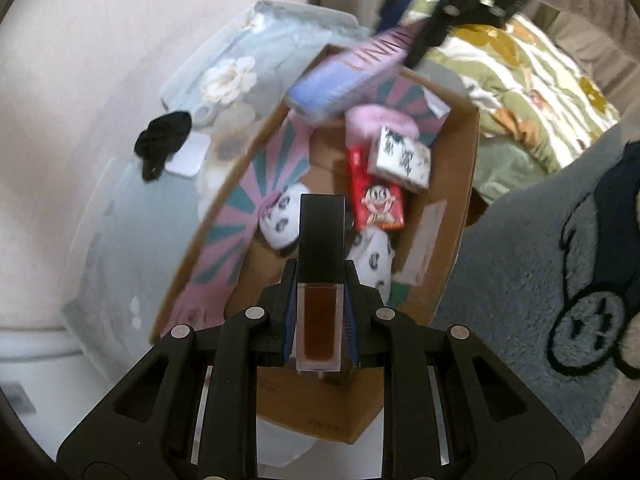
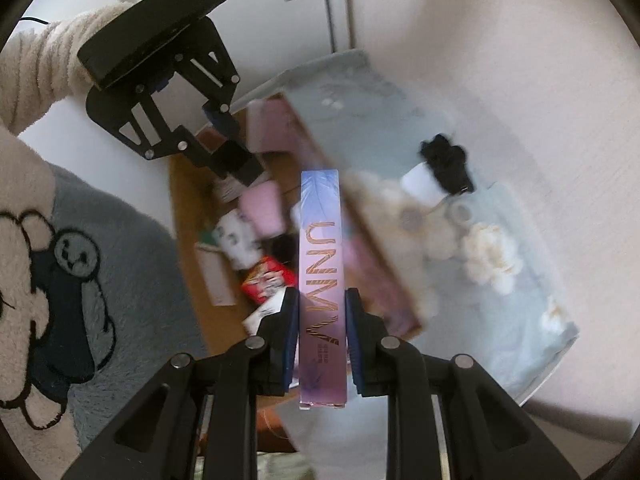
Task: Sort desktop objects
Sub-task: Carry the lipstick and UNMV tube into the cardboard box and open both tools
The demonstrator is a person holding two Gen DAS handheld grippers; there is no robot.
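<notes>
My left gripper [image 1: 320,320] is clamped on a dark red lip gloss tube [image 1: 320,312], cap pointing to twelve o'clock over the cardboard box [image 1: 460,216]. My right gripper [image 2: 322,332] pinches the purple UNNY box [image 2: 320,272] above it too. Beyond, a pale blue floral cloth [image 1: 120,220], black scrunchie [image 1: 162,144] at ten o'clock. Box contents blur.

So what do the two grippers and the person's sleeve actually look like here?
Both the left gripper and the right gripper are matte black linkage frames with silver pivot rivets and triangular cut-outs; their fingers carry ribbed blue pads. The sleeve behind the left one is cream, fluffy, ribbed fabric. No cables show on either.
</notes>
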